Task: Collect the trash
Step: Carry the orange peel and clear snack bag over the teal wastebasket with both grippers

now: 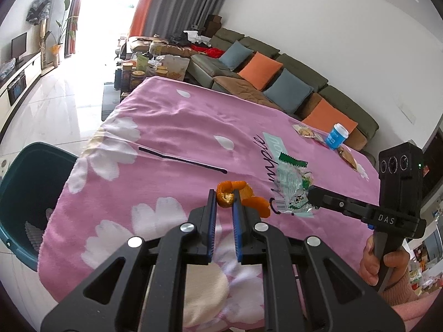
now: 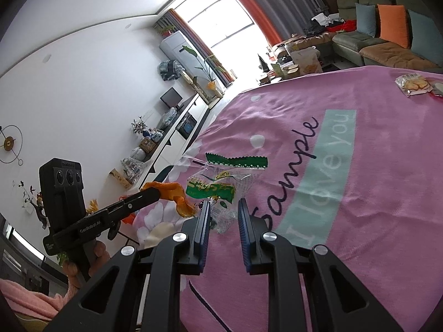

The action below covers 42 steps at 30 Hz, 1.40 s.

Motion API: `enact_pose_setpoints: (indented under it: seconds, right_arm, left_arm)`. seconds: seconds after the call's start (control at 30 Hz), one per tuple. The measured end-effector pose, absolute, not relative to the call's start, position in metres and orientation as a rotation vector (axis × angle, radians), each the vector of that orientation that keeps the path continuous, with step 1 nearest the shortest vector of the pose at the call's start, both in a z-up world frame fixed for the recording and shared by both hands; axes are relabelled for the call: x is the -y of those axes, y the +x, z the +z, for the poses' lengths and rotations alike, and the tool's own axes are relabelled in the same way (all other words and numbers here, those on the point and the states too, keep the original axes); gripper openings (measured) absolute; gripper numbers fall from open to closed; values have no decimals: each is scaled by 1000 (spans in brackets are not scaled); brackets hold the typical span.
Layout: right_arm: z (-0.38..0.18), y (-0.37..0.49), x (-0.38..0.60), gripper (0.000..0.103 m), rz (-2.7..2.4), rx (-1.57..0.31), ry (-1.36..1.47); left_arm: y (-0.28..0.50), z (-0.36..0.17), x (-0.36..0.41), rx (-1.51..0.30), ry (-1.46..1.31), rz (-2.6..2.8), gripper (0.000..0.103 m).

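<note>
An orange peel (image 1: 256, 203) hangs curled over the pink flowered blanket (image 1: 166, 116), and my left gripper (image 1: 224, 197) is shut on its upper end. In the right wrist view the same peel (image 2: 178, 193) dangles from the left gripper's tip (image 2: 155, 192). A clear snack wrapper with green print (image 1: 292, 182) is held just above the blanket to the right of the peel. My right gripper (image 2: 224, 207) is shut on the wrapper's (image 2: 218, 185) clear lower end, and it shows from the side in the left wrist view (image 1: 313, 193).
A teal bin (image 1: 25, 193) stands on the floor off the blanket's left edge. A black stick (image 1: 182, 160) lies mid-blanket. A blue cup (image 1: 336, 135) and snack packets (image 1: 306, 132) sit at the far right edge, with a sofa (image 1: 277, 83) behind.
</note>
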State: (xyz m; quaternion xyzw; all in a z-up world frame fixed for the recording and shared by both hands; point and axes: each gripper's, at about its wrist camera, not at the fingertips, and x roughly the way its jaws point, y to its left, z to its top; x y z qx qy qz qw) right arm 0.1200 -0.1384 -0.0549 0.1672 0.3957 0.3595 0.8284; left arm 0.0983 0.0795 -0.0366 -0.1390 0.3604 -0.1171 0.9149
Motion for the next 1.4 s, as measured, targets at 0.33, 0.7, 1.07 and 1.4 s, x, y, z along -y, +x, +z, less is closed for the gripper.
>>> enact_pose_setpoints:
  seconds: [0.33,0.7,1.07,1.4]
  right_arm:
    - [-53,121,124,18,790,-844,345]
    - [-50,122,108,19,821,-847,329]
    - [-50,122,91,19,852,-856,311]
    - [-48,121,77,19,880,-860,291]
  left_arm:
    - [94,-35,-91,-732,-295,-212,11]
    - [86,-34,-104,-722,-311,-182,11]
    - [80,-34,-118,-714,-325,-152,11]
    - [73,-33,-129,-705,-338,-129,11]
